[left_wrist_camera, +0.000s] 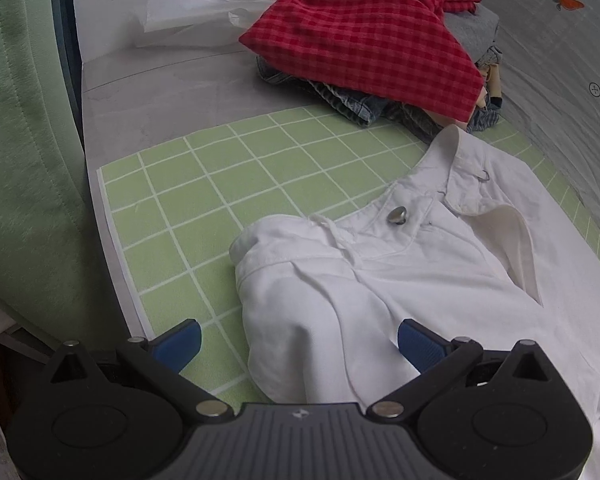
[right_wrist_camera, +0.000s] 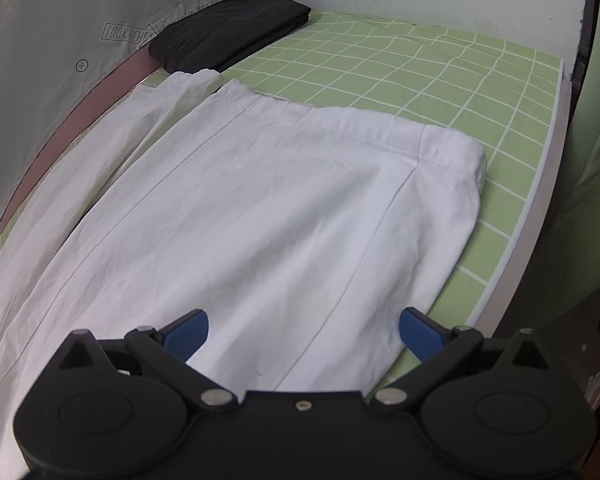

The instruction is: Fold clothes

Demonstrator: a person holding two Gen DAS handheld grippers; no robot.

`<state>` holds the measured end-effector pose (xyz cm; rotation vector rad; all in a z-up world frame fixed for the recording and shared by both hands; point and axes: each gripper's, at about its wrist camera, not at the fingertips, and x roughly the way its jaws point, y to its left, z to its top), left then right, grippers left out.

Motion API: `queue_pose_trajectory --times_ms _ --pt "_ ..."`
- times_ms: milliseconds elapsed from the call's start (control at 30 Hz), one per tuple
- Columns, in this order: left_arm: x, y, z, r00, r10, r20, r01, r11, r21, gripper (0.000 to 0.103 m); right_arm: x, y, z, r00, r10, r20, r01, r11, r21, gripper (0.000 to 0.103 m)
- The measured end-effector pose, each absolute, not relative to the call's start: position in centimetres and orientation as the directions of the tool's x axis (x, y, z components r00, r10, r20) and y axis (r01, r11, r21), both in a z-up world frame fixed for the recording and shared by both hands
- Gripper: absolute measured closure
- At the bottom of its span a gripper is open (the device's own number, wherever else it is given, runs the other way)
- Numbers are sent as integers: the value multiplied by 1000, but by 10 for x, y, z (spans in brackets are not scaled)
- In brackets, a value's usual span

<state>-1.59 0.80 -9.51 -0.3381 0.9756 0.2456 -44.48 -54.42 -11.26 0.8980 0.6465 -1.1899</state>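
White trousers [left_wrist_camera: 400, 280] lie flat on a green grid mat [left_wrist_camera: 204, 200], the waistband with a metal button [left_wrist_camera: 397, 216] facing the left wrist view. My left gripper [left_wrist_camera: 298, 342] hovers open just above the waistband corner, blue fingertips [left_wrist_camera: 182, 342] spread on either side of the cloth. In the right wrist view the trouser legs [right_wrist_camera: 284, 208] stretch away, hems at the far end. My right gripper [right_wrist_camera: 302, 334] is open over the near part of the legs, nothing between its fingers.
A pile of clothes topped by a red checked garment [left_wrist_camera: 364, 36] sits beyond the waistband. A folded black garment [right_wrist_camera: 228, 34] lies past the hems. A person's grey shirt [right_wrist_camera: 48, 52] borders the mat [right_wrist_camera: 420, 80]. Green upholstery [left_wrist_camera: 20, 160] flanks the table edge.
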Motion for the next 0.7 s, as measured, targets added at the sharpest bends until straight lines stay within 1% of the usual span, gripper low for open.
queue_pose_trajectory --times_ms 133,167,233,267,300,333,400,433,467,500,533,600,700 --pt "-10 7 -96 557 44 -829 -341 922 -181 2 -441 -538 -113 281 -500 -819 958 95 271 0" --pt "-9 7 -97 560 39 -827 -344 920 -190 4 -440 -537 -113 287 -501 -817 956 90 280 0" --pt "-7 8 -99 568 31 -823 -357 910 -212 10 -442 -536 -113 304 -502 -810 948 73 310 0" --pt "-7 9 -99 572 29 -819 -364 905 -222 16 -445 -536 -112 321 -503 -802 939 57 339 0" --pt "-6 8 -99 577 26 -816 -367 901 -231 18 -447 -535 -112 345 -504 -792 925 41 377 0" --pt "-6 8 -99 582 26 -813 -371 898 -237 19 -451 -536 -112 383 -503 -775 903 25 430 0" --pt "-6 9 -99 590 27 -807 -377 893 -245 28 -459 -536 -113 459 -502 -733 844 -11 536 0" --pt "-6 10 -99 593 24 -805 -380 889 -254 31 -463 -536 -114 501 -501 -705 803 -34 595 0" --pt "-6 12 -99 597 17 -802 -383 885 -266 36 -465 -536 -116 522 -503 -689 777 -54 628 0" --pt "-6 14 -99 599 12 -801 -386 880 -275 40 -466 -536 -115 517 -503 -693 779 -60 625 0" --pt "-6 14 -99 598 12 -801 -391 877 -279 42 -466 -536 -115 511 -503 -696 781 -67 621 1" --pt "-6 14 -100 596 14 -803 -395 875 -278 42 -466 -537 -115 501 -503 -704 784 -79 615 5" --pt "-6 12 -100 590 25 -807 -400 877 -266 41 -470 -544 -114 466 -514 -720 811 -77 579 6"
